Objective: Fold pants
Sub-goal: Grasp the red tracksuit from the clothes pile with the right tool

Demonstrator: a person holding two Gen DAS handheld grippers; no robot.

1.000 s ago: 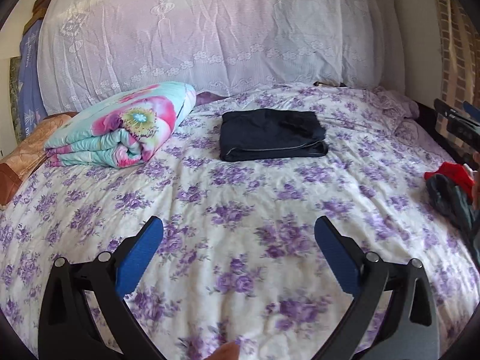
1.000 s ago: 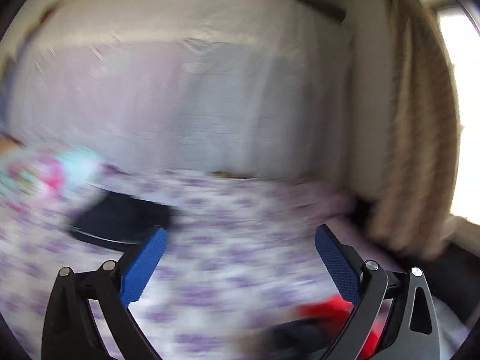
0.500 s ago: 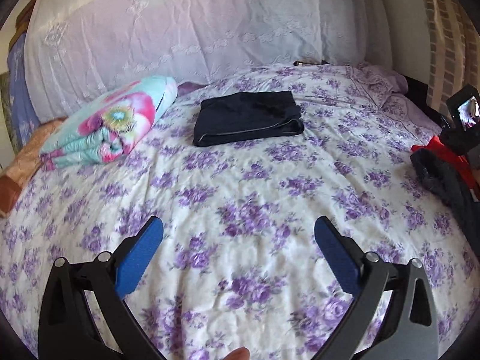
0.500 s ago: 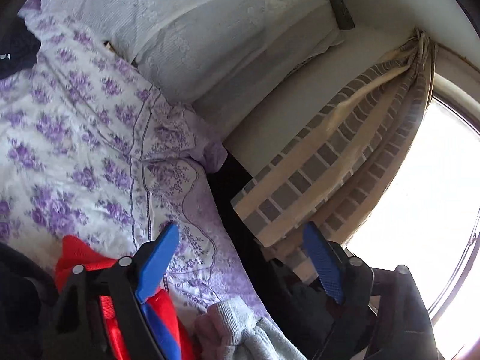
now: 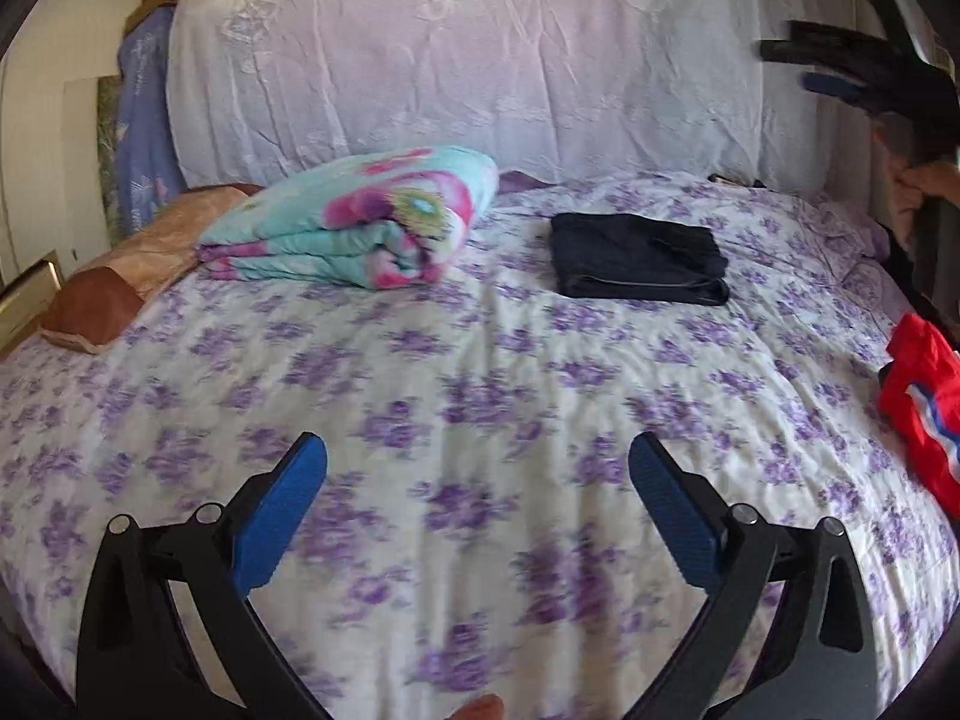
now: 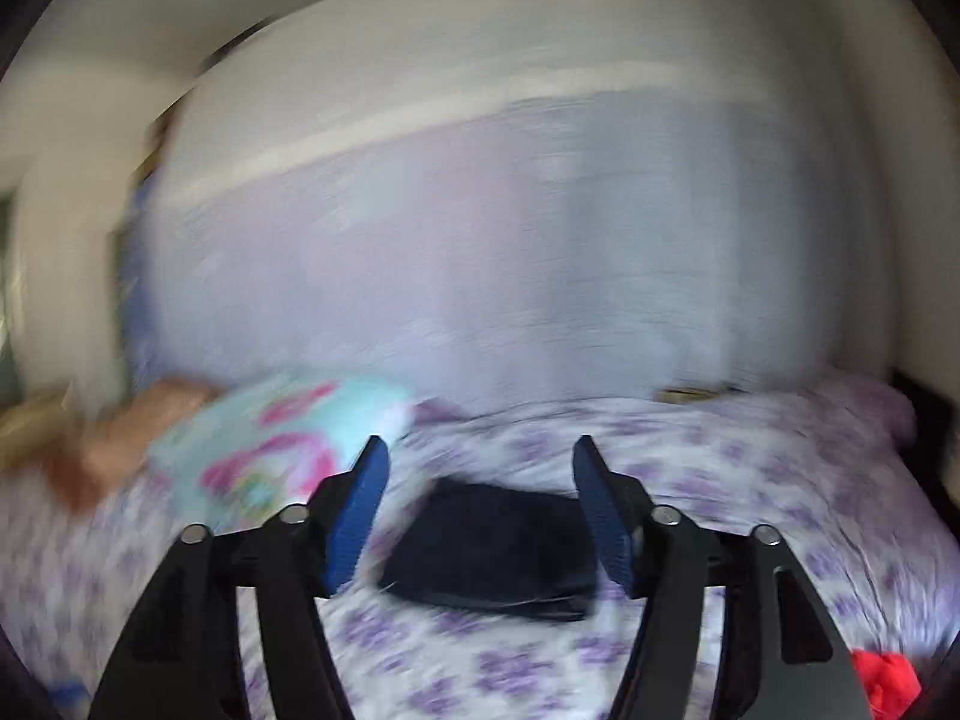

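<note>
Pants: a dark folded pair (image 5: 639, 257) lay flat on the bed (image 5: 480, 372), towards its far side, well apart from both grippers; in the blurred right wrist view the same pants (image 6: 492, 546) showed between and beyond the blue pads.
Left gripper (image 5: 478, 471): it hung over bare bedspread with its jaws spread wide and nothing between them.
Right gripper (image 6: 480, 468): its jaws had just been closing yet stood apart, gripping nothing; in the left wrist view it (image 5: 840, 72) sat high at the right edge.
Blanket: a folded floral blanket (image 5: 360, 228) rested left of the pants, near but not touching.
Red garment: a crumpled red piece (image 5: 924, 402) lay at the bed's right edge.
Pillow: a brown pillow (image 5: 114, 282) sat at the left edge.
</note>
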